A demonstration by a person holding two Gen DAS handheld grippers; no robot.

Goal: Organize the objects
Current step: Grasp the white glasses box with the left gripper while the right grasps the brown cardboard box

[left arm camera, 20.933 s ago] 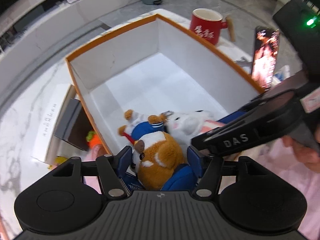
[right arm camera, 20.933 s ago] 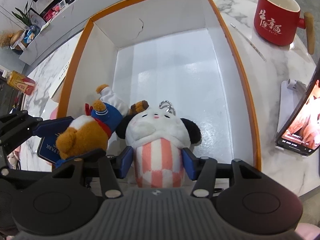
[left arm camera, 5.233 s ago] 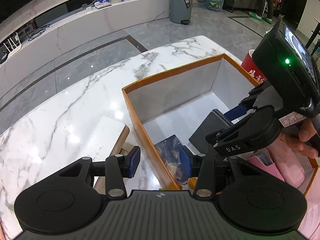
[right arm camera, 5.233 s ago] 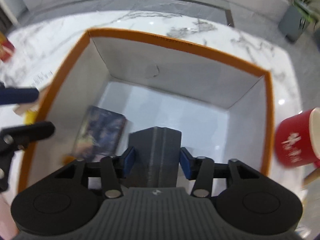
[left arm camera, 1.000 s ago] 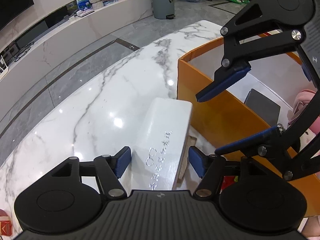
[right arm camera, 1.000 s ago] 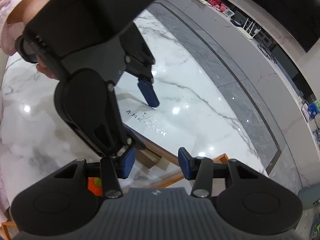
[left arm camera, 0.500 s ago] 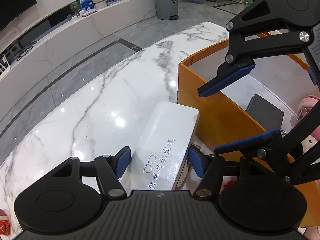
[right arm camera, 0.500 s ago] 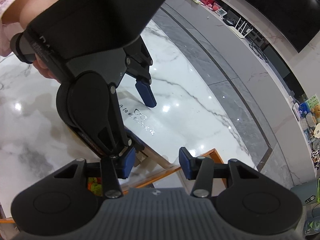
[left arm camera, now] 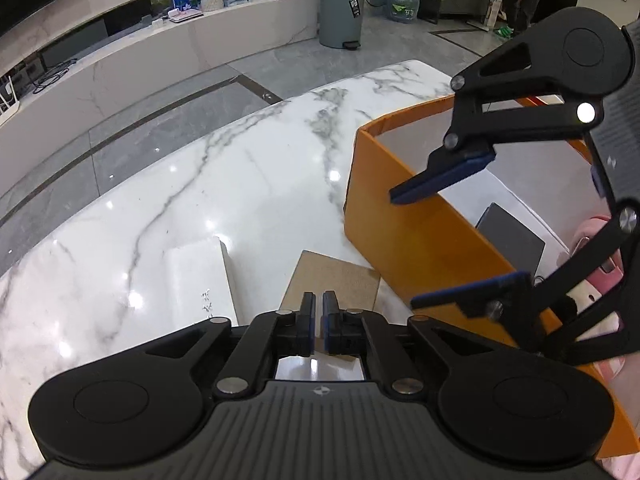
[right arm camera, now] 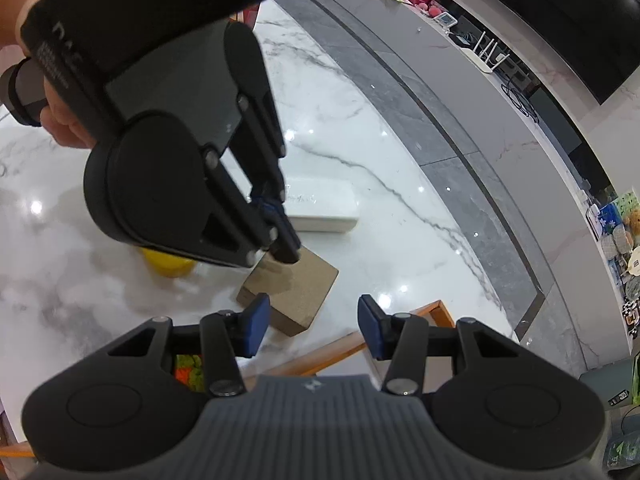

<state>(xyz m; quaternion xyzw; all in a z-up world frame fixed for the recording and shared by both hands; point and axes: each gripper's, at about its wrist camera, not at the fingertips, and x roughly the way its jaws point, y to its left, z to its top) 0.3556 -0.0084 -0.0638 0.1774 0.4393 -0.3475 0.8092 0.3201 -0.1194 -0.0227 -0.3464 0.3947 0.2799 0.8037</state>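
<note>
Blue-padded left gripper point(left arm camera: 319, 312) shut, empty; right gripper point(right arm camera: 313, 324) half-open.

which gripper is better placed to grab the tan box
Probably right: the right gripper is open with the tan box just ahead of it. The left gripper sits over it, but its jaws have just closed with nothing between them.

White marble table point(left arm camera: 200, 200), grey veins, ceiling-light glare. Grey tile floor point(left arm camera: 152, 120) beyond. Long white counter point(left arm camera: 180, 44) upper left. Grey pedal bin point(left arm camera: 342, 16) top centre.
</note>
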